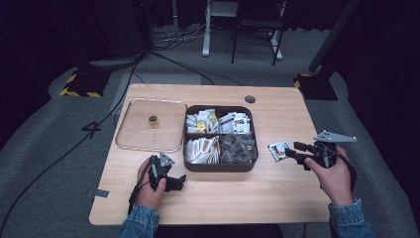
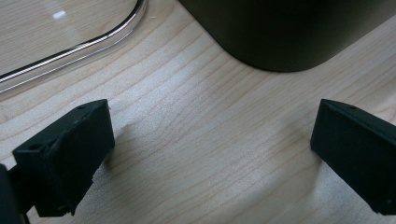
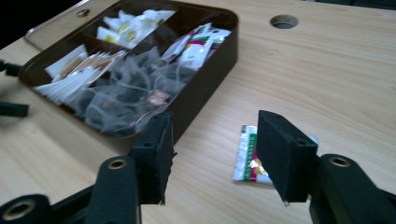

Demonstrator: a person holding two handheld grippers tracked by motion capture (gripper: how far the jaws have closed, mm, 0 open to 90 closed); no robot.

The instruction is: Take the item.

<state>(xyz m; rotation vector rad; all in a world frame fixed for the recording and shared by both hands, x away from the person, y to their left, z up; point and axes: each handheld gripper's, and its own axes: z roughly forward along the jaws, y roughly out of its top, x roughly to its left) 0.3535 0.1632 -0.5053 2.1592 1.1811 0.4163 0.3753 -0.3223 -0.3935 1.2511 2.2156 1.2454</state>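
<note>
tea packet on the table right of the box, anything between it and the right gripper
Nothing visible. The packet lies flat on bare wood just ahead of the right gripper, whose jaws stand open. The dark box sits off to the packet's side, not in the line of approach.

Pale wood-grain table [image 1: 277, 193], smooth with a soft sheen. At the left of the high view, a clear glossy lid [image 1: 133, 141] catching light along its rim. The dark box [image 1: 218, 167] looks smooth, semi-matt. Inside, paper sachets [image 3: 74, 77] and gauzy mesh bags [image 3: 126, 100]. The foil packet [image 3: 246, 158] glints; jaws matt black.
</note>
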